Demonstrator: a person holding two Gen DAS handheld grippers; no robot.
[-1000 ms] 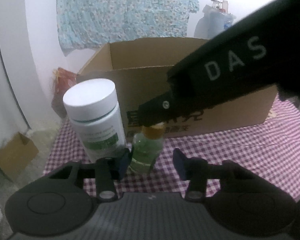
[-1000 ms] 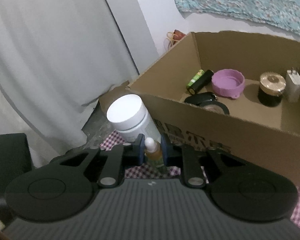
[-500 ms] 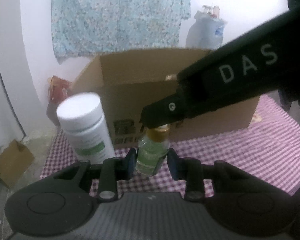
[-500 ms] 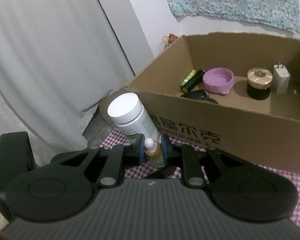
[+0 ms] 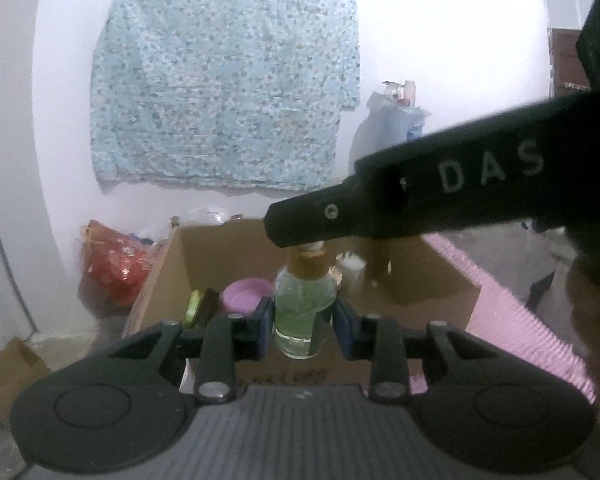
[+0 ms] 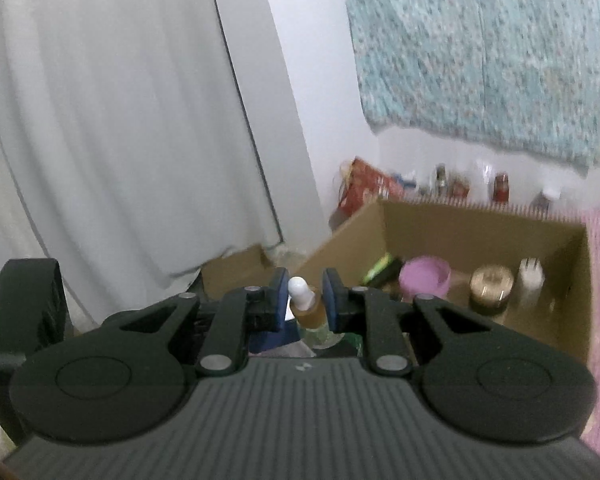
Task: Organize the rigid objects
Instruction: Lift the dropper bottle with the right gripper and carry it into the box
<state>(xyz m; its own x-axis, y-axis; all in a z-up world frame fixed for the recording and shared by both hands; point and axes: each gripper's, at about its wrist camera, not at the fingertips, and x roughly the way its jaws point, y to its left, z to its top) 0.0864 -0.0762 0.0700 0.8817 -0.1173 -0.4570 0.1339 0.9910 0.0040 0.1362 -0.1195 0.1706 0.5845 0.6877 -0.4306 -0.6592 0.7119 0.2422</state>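
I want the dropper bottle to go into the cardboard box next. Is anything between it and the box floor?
Nothing visible blocks it. The dropper bottle is held by both claws above the near wall of the cardboard box. Inside, the purple bowl sits left and the gold-lidded jar further right, with bare floor showing around them.

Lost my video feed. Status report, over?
Both hand-held grippers shut on dropper bottle. Held above cardboard box. Nothing in the way.
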